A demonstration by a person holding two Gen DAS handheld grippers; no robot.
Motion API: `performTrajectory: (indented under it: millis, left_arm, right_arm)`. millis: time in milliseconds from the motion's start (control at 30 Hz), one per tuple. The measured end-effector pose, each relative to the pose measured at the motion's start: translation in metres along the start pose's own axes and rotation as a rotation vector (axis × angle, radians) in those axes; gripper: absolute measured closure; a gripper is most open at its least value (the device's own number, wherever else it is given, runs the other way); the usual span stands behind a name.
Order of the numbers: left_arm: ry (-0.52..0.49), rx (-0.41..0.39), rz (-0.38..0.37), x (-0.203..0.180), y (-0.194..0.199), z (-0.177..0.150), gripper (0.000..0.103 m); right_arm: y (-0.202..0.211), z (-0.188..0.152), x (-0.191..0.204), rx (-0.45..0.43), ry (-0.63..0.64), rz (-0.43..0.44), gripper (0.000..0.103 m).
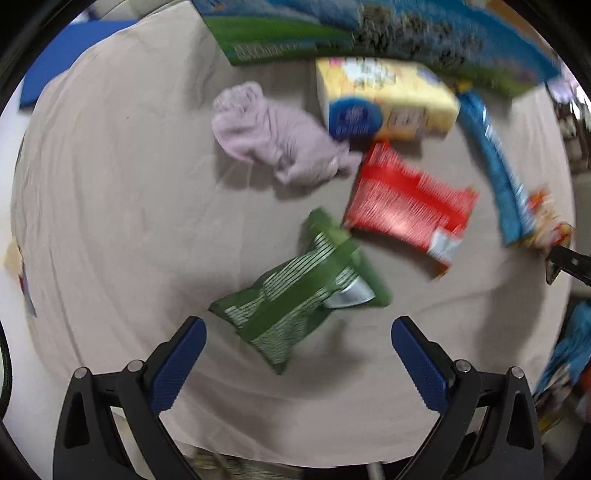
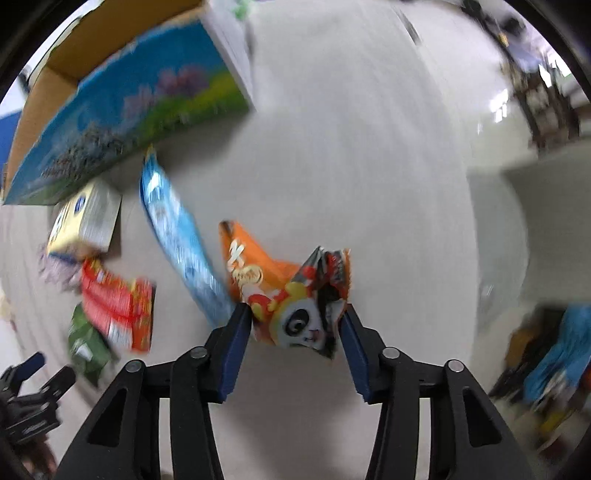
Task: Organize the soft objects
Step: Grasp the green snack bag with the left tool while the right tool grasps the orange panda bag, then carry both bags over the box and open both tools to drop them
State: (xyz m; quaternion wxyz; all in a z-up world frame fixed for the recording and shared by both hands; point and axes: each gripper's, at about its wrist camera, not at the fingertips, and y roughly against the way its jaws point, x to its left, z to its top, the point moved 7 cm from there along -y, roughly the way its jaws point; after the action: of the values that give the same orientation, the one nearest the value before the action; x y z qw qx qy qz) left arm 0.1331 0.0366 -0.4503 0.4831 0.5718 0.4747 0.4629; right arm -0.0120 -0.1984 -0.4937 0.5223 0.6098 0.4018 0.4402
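Observation:
My left gripper [image 1: 298,328] is open and empty, just above a green snack bag [image 1: 303,291] that lies on the beige cloth [image 1: 110,206]. A red snack bag [image 1: 408,203], a crumpled lilac cloth [image 1: 277,133] and a yellow pack with a blue label [image 1: 384,103] lie farther off. My right gripper [image 2: 297,321] is shut on an orange panda snack bag [image 2: 291,295] and holds it above the table. A long blue bag [image 2: 181,236] lies to its left. The red bag [image 2: 114,306] and green bag [image 2: 86,343] also show in the right wrist view.
A large cardboard box with a blue and green print [image 2: 122,114] stands at the back; it also shows in the left wrist view [image 1: 369,33]. The left gripper [image 2: 33,373] shows at the lower left of the right wrist view. More colourful bags [image 2: 554,362] lie at the right.

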Motion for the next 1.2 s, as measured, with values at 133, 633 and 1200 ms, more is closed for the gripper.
performTrajectory:
  millis: [133, 633, 1200]
  left_arm:
    - [-0.169, 0.052, 0.092, -0.006, -0.034, 0.002, 0.0]
    - [0.14, 0.147, -0.104, -0.053, -0.08, -0.029, 0.053]
    - [0.297, 0.052, -0.191, -0.026, -0.058, -0.082, 0.064]
  right_arm:
    - [-0.028, -0.034, -0.002, 0.075, -0.083, 0.077, 0.052]
    - [0.044, -0.004, 0.043, -0.018, 0.392, -0.108, 0.028]
    - [-0.001, -0.007, 0.026, 0.19, 0.237, -0.127, 0.057]
